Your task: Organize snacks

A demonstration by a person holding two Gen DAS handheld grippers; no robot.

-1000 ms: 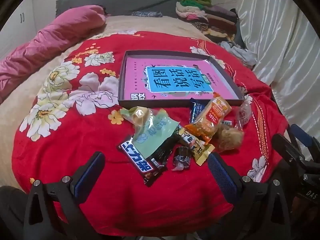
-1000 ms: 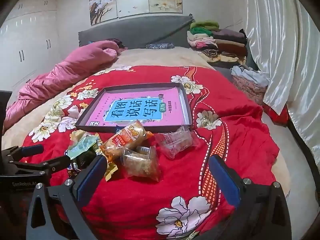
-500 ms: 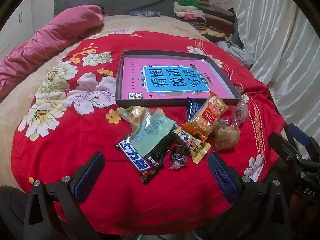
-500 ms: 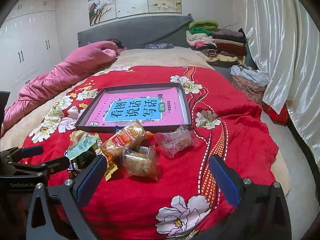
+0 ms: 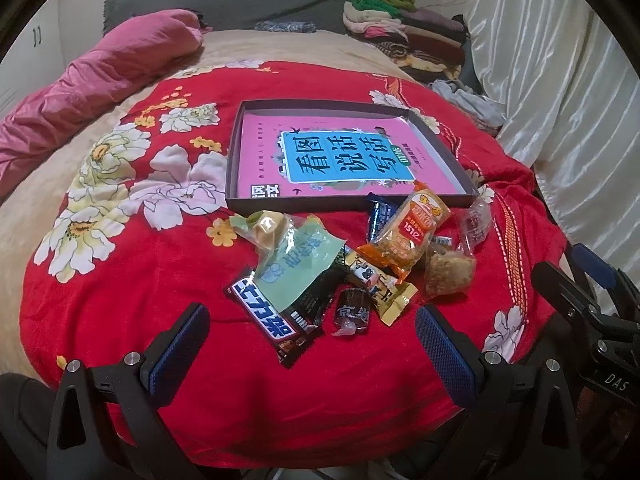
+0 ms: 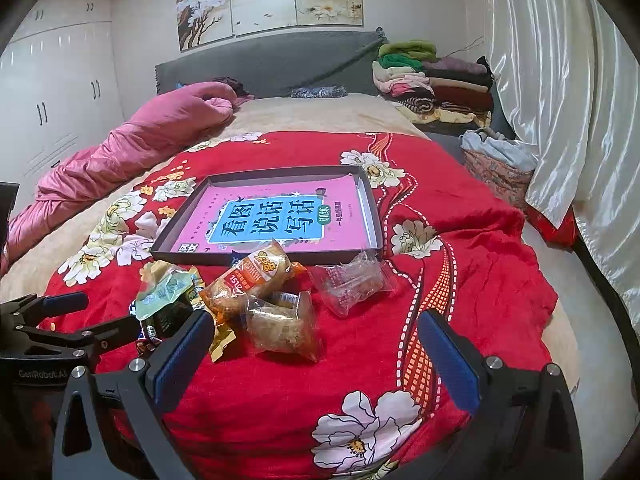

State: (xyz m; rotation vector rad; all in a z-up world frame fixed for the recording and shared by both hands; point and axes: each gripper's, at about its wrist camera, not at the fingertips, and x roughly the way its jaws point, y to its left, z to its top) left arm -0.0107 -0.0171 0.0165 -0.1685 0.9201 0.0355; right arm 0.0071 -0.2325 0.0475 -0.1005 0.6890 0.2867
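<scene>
Red floral blanket (image 5: 152, 280) covers the bed, and on it sits a shallow dark tray (image 5: 340, 200) with a pink book (image 5: 340, 152) lying flat inside. All the snacks lie in a loose heap on the blanket just in front of the tray's near wall, none inside it. Nearest that wall are an orange packet (image 5: 408, 232), tilted with its top close to the rim, and a dark blue wrapper (image 5: 378, 214) beside it. A clear wrapper (image 6: 352, 280) lies off the tray's front right corner. Further from the tray come a pale green pouch (image 5: 296, 260), a crumbly brown cake in clear film (image 5: 448, 268), a yellow sachet (image 5: 384, 284), a small dark candy (image 5: 352, 312) and a black bar with white lettering (image 5: 272, 316).

Left gripper (image 5: 312, 344) hovers over the blanket on the side of the heap away from the tray, jaws spread wide and empty, the black bar and dark candy lying just ahead between its fingers. Right gripper (image 6: 316, 360) is likewise spread and holding nothing, with the brown cake just ahead of its left finger (image 6: 184, 352).
</scene>
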